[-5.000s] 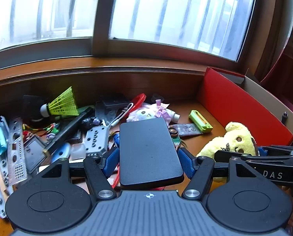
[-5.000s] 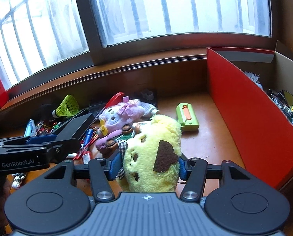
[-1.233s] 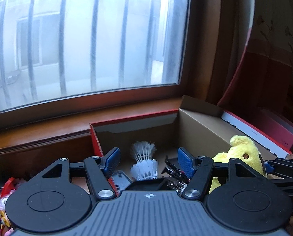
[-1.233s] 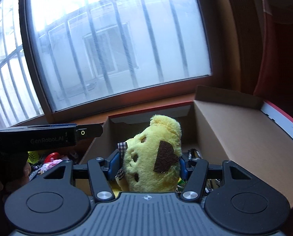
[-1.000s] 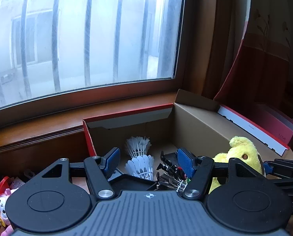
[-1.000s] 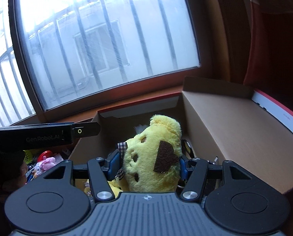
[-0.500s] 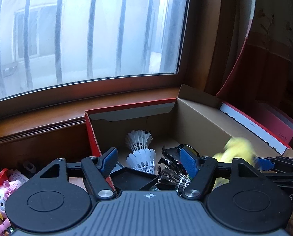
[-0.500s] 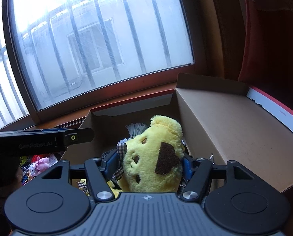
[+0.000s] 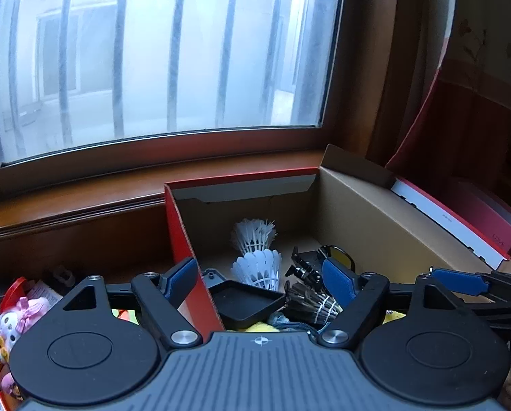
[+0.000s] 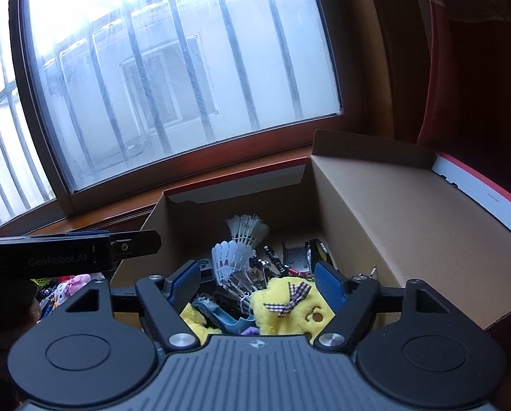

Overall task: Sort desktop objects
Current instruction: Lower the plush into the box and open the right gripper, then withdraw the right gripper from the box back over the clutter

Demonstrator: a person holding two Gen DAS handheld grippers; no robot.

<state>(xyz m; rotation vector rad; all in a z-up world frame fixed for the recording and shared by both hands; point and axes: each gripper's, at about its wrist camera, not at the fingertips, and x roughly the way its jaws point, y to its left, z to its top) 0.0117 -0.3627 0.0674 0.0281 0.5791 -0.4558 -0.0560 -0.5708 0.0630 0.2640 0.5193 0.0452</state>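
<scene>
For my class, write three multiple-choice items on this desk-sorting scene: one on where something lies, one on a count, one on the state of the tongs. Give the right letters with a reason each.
1. Where does the yellow plush toy lie?
A. on the window sill
B. inside the cardboard box
C. on the desk beside the pink doll

2. How many white shuttlecocks show in the box?
A. none
B. two
C. five

3. How do the right tongs stand?
A. open, holding nothing
B. shut on the plush toy
C. shut on a shuttlecock

Key: 1 B, the toy rests among the clutter between the box walls. 2 B, one feathered skirt stands behind the other. 3 A, the blue pads stand wide apart with the toy lying below them.
</scene>
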